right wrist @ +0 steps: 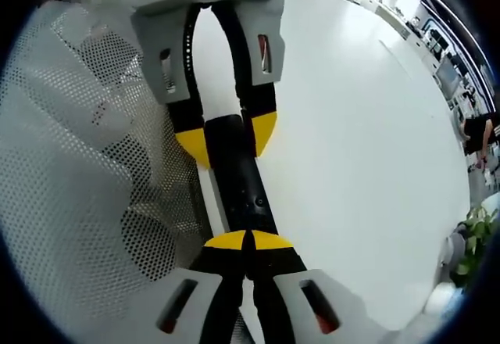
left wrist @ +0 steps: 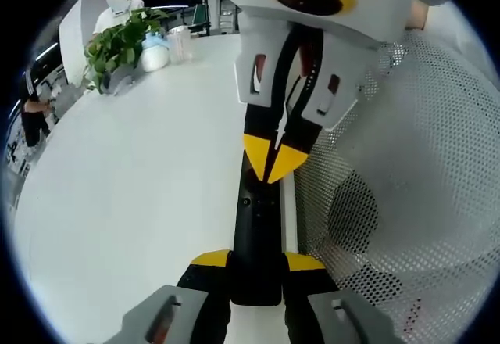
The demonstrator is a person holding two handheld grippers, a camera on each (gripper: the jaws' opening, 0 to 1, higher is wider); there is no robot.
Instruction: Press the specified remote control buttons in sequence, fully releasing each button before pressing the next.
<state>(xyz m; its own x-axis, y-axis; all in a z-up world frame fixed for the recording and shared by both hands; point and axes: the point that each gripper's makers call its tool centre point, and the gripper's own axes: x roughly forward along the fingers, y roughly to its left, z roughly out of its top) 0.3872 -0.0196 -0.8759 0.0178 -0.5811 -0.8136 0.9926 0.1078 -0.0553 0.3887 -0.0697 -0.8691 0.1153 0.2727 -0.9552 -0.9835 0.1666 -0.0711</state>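
Left tongs (left wrist: 257, 259) clamping remote control (left wrist: 258, 242), steadying it above tabletop (left wrist: 133, 203). Right tongs (right wrist: 248, 240) clenched, tips on buttons for pressing.

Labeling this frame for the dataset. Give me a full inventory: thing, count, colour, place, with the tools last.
Slim black remote control: one, black, lying on the table beside the mesh, its near end between the left tool's tips.
Round white table: one, white, under everything.
White perforated mesh object: one, white with dark holes, next to the remote; what it is I cannot tell.
Green leafy potted plant: one, green, far table edge.
White containers: at least two, white and translucent, beside the plant.
Left tool: one, grey with yellow tips, straddling the remote's near end.
Right tool: one, same colours, tips closed together on the remote's top face.
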